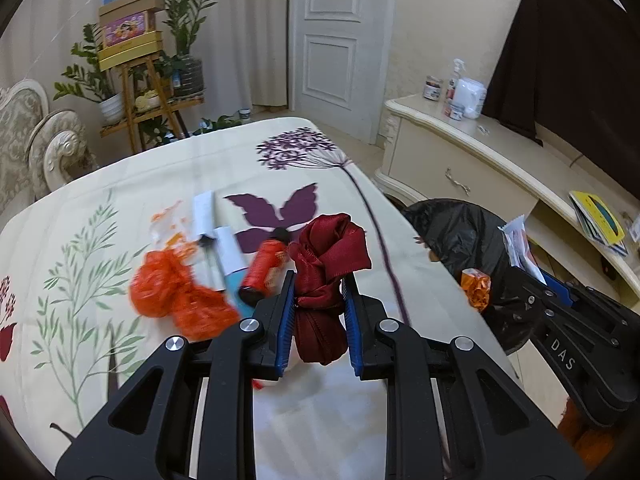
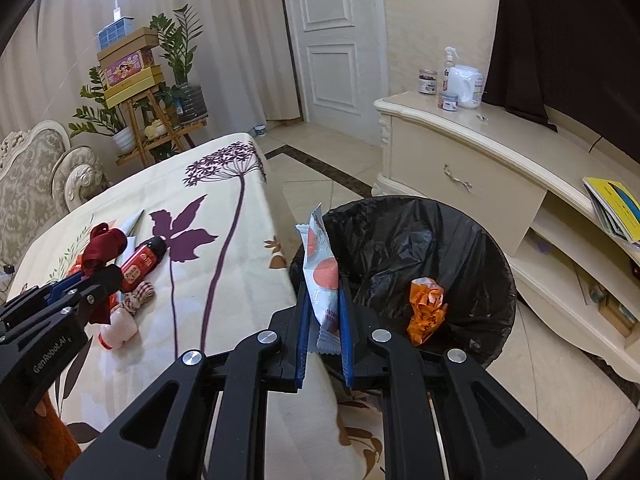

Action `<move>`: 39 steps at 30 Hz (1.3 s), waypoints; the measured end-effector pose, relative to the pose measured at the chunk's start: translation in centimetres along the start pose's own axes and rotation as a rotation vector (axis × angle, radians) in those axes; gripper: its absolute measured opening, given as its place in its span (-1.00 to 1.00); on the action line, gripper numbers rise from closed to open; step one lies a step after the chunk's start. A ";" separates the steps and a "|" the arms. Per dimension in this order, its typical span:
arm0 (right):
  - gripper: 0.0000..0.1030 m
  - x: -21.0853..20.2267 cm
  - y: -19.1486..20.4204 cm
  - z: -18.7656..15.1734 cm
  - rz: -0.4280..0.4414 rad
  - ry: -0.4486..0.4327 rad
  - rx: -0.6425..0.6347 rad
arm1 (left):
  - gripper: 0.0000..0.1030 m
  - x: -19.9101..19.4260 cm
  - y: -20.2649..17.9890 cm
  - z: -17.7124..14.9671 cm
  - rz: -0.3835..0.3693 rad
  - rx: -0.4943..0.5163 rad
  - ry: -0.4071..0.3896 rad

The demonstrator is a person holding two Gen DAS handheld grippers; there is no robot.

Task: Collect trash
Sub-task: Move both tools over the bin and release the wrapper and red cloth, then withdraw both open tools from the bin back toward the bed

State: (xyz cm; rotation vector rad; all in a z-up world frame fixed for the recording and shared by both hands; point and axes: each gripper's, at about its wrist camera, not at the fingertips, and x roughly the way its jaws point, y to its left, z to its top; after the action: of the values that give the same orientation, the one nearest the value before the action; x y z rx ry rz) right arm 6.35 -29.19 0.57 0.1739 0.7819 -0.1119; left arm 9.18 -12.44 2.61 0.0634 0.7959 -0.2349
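The left gripper [image 1: 319,304] has its blue pads closed on a wad of dark red ribbon [image 1: 328,256], the knot standing up above the fingertips and a tail hanging down between the jaws. It is held over the table [image 1: 120,184], nearer the edge that faces the bin than the far one. The right gripper [image 2: 325,312] has its jaws pressed narrow on a white snack wrapper [image 2: 320,264] with orange circles, held upright just at the near rim of the black-lined trash bin [image 2: 400,232], which stands on the floor beside the table's edge.

Inside the bin lies one crumpled orange wrapper [image 2: 426,310], so by my reading a first piece is already collected and two more are in hand but not yet dropped.

Left on the cloth, roughly mid-table: a red bottle [image 1: 264,268] on its side, an orange mesh net [image 1: 176,296], a white and blue tube [image 1: 230,256] beside it, and some orange scraps [image 1: 172,220] further back. The right wrist view also shows a small white bottle [image 2: 118,330] and a bundle of striped twine [image 2: 138,296] near the front edge.

I judge the job well under half done
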 end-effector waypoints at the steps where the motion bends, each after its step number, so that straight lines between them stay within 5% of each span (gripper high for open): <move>1: -0.72 0.1 -0.3 0.1 -0.002 0.000 0.004 | -0.57 0.3 -0.4 0.1 -0.004 0.006 0.002; 26: -0.72 4.9 -9.0 2.7 -0.129 0.004 0.113 | -0.57 8.2 -10.9 4.1 -0.060 0.144 0.036; 31: -0.38 5.2 -10.0 2.5 -0.141 0.004 0.149 | -0.53 8.9 -11.8 4.2 -0.048 0.156 0.035; 39: -0.06 4.7 -10.3 2.3 -0.160 -0.005 0.158 | 0.04 8.6 -11.3 4.3 -0.037 0.135 0.019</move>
State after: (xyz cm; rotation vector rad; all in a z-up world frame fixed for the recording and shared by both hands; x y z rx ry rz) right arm 9.62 -39.88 -2.33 0.2605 0.7818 -0.3265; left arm 15.38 -25.64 -0.14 0.1781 0.7996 -0.3229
